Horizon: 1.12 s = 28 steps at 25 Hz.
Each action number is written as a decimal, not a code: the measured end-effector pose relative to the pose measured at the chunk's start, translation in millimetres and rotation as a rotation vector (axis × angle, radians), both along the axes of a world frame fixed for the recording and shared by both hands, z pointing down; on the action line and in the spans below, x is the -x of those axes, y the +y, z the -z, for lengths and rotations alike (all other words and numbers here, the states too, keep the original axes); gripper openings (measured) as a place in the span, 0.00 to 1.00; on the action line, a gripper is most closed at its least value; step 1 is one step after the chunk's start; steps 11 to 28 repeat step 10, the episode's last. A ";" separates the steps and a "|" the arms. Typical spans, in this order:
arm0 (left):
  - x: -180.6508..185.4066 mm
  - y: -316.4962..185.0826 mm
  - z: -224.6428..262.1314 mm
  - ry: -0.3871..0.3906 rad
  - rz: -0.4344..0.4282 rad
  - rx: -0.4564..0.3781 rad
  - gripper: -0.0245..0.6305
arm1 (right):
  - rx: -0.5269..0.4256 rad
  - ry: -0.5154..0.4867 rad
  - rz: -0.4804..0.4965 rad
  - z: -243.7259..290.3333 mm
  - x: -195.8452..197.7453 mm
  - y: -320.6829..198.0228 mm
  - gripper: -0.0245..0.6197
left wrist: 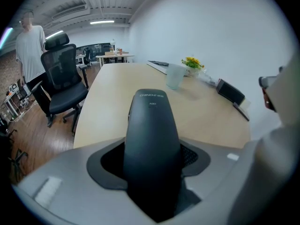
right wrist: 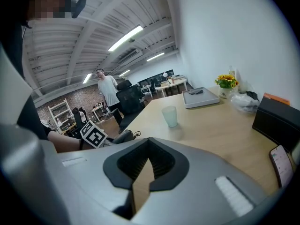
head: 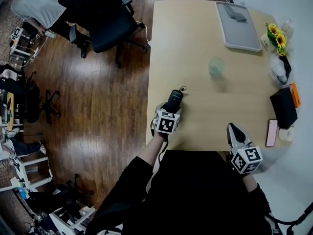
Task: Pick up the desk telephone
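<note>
A black telephone handset (head: 174, 100) is near the left front corner of the wooden table (head: 190, 38), with a short curl of cord at its far end. My left gripper (head: 171, 109) is shut on it. In the left gripper view the handset (left wrist: 152, 135) fills the space between the jaws of the left gripper (left wrist: 151, 157) and points out over the table. My right gripper (head: 233, 131) hovers over the table's front edge to the right, shut and holding nothing. The right gripper view shows the right gripper (right wrist: 149, 165) with only a sliver of table between its jaws.
A pale translucent cup (head: 216, 66) stands mid-table. A grey tray (head: 238, 26) lies at the far end, with sunflowers (head: 277, 35) beside it. A black box (head: 283, 106), a pink phone (head: 272, 132) and a tape roll (head: 286, 134) sit at the right edge. An office chair (head: 105, 21) stands left of the table.
</note>
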<state>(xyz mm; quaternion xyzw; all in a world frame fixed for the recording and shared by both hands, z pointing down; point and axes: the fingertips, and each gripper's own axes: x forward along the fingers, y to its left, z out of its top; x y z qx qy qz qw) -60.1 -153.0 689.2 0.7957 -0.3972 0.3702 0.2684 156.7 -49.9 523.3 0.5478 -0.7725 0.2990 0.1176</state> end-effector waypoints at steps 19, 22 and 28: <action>-9.4 0.3 7.1 -0.012 0.011 0.006 0.44 | 0.000 -0.004 0.010 -0.4 -10.0 1.4 0.04; -9.4 0.3 7.1 -0.012 0.011 0.006 0.44 | 0.000 -0.004 0.010 -0.4 -10.0 1.4 0.04; -9.4 0.3 7.1 -0.012 0.011 0.006 0.44 | 0.000 -0.004 0.010 -0.4 -10.0 1.4 0.04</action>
